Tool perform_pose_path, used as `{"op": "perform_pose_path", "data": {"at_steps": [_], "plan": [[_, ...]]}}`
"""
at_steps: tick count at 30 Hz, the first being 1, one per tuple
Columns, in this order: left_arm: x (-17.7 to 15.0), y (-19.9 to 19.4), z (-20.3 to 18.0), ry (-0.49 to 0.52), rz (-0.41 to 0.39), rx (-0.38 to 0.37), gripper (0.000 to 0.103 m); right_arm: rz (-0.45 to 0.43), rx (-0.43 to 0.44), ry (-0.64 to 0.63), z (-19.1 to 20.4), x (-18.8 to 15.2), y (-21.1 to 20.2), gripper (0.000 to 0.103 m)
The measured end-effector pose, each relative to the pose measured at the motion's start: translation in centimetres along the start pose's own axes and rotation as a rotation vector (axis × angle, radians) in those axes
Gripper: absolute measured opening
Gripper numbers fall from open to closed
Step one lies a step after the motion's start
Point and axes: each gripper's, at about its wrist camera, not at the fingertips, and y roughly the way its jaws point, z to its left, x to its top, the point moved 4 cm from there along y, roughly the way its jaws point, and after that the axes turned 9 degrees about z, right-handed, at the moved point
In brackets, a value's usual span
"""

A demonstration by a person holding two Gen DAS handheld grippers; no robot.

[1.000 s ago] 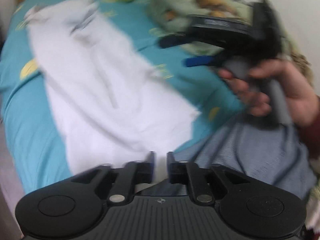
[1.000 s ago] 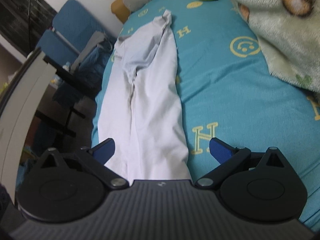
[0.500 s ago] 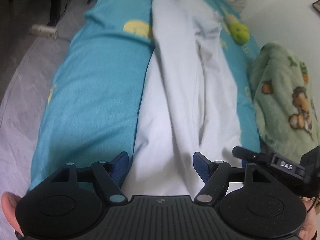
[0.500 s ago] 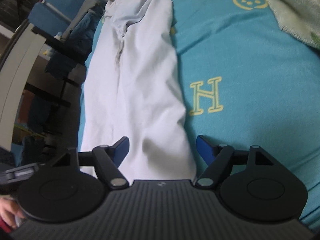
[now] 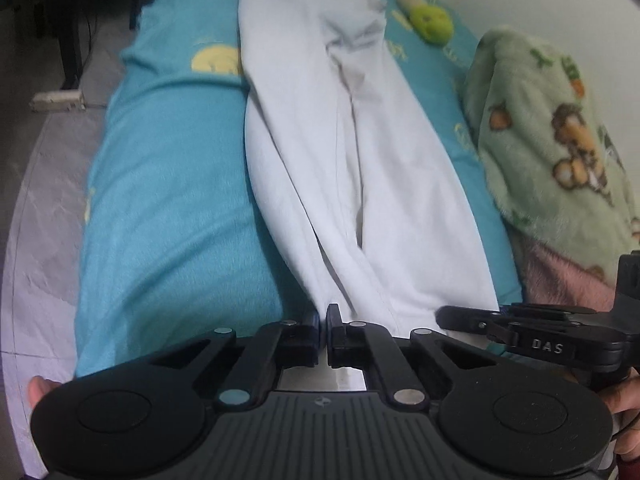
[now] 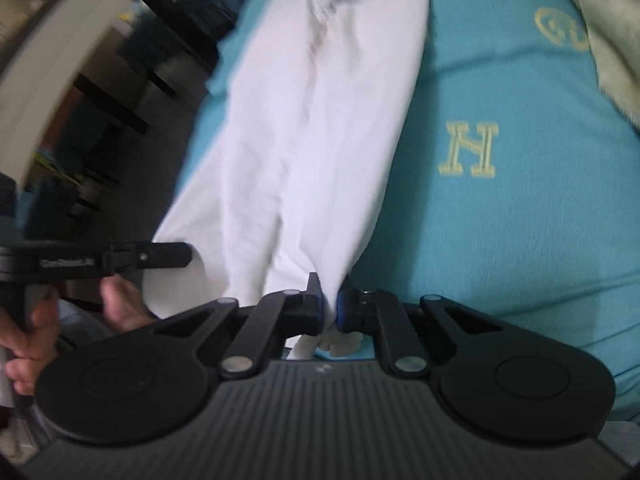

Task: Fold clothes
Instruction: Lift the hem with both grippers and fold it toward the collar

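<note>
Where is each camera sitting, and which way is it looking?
Left wrist: sits on the left hand-held gripper, looking along the white pants up the bed; the other gripper shows at right.
Right wrist: sits on the right hand-held gripper, looking along the pants; a hand shows at left.
Shared: pants, teal bed, green blanket.

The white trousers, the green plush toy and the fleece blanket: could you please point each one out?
white trousers [image 5: 404, 184], left wrist view, on the right leg's middle.
green plush toy [image 5: 431, 23], left wrist view, on its body.
fleece blanket [image 5: 532, 128], left wrist view, on its green pile.
</note>
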Motion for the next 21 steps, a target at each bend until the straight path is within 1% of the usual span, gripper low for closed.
{"op": "perform_pose_path", "data": {"at_steps": [2, 6, 8, 11, 13, 15, 21], "plan": [[0.1, -2.3, -1.4, -0.013, -0.081, -0.048, 0.003, -0.052, 0.014, 0.002, 0.0, 0.7, -2.4, 0.009], [0.3, -6.9, -3.6, 0.0, -0.228, -0.104, 0.002, -0.197, 0.051, 0.016, 0.0, 2.0, -8.5, 0.009], [0.4, -9.2, -5.0, -0.001, -0.282, -0.131, 0.002, -0.261, 0.056, 0.019, 0.2, 2.7, -11.1, 0.009], [-0.4, -12.0, -7.0, 0.015, -0.342, -0.139, 0.002, -0.324, 0.084, 0.025, 0.5, 2.6, -14.4, 0.009], [-0.9, -13.9, -8.3, 0.026, -0.382, -0.144, 0.002, -0.352, 0.093, 0.013, 1.5, 2.1, -15.6, 0.009], [-2.6, -15.2, -9.0, 0.035, -0.404, -0.138, 0.002, -0.367, 0.092, -0.008, 2.4, 0.8, -16.7, 0.009], [-7.5, -18.7, -10.9, 0.063, -0.462, -0.118, 0.002, -0.389, 0.13, -0.038, 3.2, -4.3, -18.1, 0.009]]}}
